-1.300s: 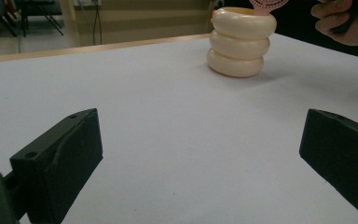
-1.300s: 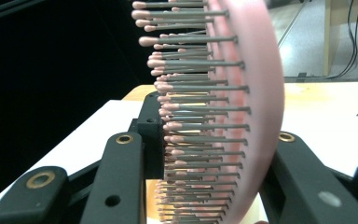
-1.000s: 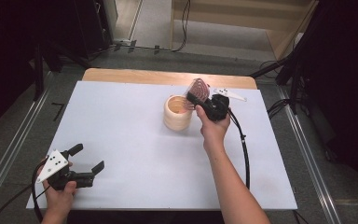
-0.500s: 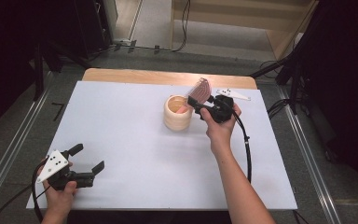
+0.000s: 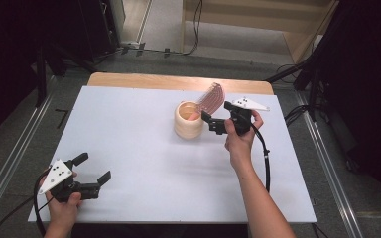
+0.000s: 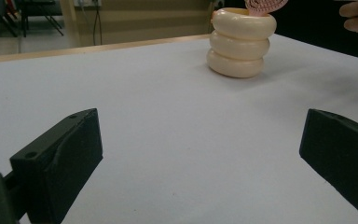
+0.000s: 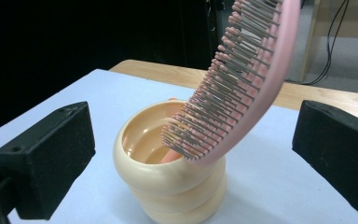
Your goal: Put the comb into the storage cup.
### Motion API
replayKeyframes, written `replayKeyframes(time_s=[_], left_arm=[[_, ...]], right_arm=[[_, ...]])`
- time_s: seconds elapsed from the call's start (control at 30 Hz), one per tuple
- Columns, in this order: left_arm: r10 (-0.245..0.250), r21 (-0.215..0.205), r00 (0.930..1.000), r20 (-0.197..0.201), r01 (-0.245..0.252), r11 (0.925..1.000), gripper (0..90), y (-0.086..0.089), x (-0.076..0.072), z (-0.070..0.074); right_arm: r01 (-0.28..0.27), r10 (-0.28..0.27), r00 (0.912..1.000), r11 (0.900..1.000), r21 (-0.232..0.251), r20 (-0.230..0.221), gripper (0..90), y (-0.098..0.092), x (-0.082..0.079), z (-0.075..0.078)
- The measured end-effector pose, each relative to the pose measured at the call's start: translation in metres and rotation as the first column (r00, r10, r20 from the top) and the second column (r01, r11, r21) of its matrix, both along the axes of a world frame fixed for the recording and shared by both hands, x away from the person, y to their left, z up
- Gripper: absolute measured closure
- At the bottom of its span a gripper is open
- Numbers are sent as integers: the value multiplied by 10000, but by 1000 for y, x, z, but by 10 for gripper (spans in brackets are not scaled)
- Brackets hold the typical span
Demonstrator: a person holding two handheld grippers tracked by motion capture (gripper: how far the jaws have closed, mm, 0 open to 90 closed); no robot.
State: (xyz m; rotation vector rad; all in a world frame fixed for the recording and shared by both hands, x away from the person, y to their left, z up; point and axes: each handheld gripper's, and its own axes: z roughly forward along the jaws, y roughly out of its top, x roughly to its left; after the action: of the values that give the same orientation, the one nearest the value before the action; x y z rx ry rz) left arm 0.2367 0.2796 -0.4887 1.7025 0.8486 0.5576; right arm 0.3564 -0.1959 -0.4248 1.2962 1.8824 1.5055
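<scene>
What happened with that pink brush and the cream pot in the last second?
The right hand-held gripper has just opened its jaws, let go of the pink bristled hairbrush and drawn back a little. The brush now leans handle-down in the cream ringed cup. The left hand-held gripper stayed open, in place, near the white table's front corner.

white table top (image 5: 129, 129) is sitting on a wooden board, its tan edge (image 5: 144, 80) showing along the far side; grey floor (image 5: 15, 148) is running around it with metal rails (image 5: 10, 163) at both sides; cables (image 5: 178, 49) are trailing past; dark curtains (image 5: 372, 74) are flanking; light wooden furniture (image 5: 258, 29) is standing behind
</scene>
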Motion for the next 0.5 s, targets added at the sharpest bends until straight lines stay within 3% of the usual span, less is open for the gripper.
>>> replayKeyframes(time_s=[0.5], left_arm=[[10,22,10000,10,-10,10000,0,-1,0,0]], right_arm=[[-96,100,9991,9999,-111,408,0,-16,-25,1]])
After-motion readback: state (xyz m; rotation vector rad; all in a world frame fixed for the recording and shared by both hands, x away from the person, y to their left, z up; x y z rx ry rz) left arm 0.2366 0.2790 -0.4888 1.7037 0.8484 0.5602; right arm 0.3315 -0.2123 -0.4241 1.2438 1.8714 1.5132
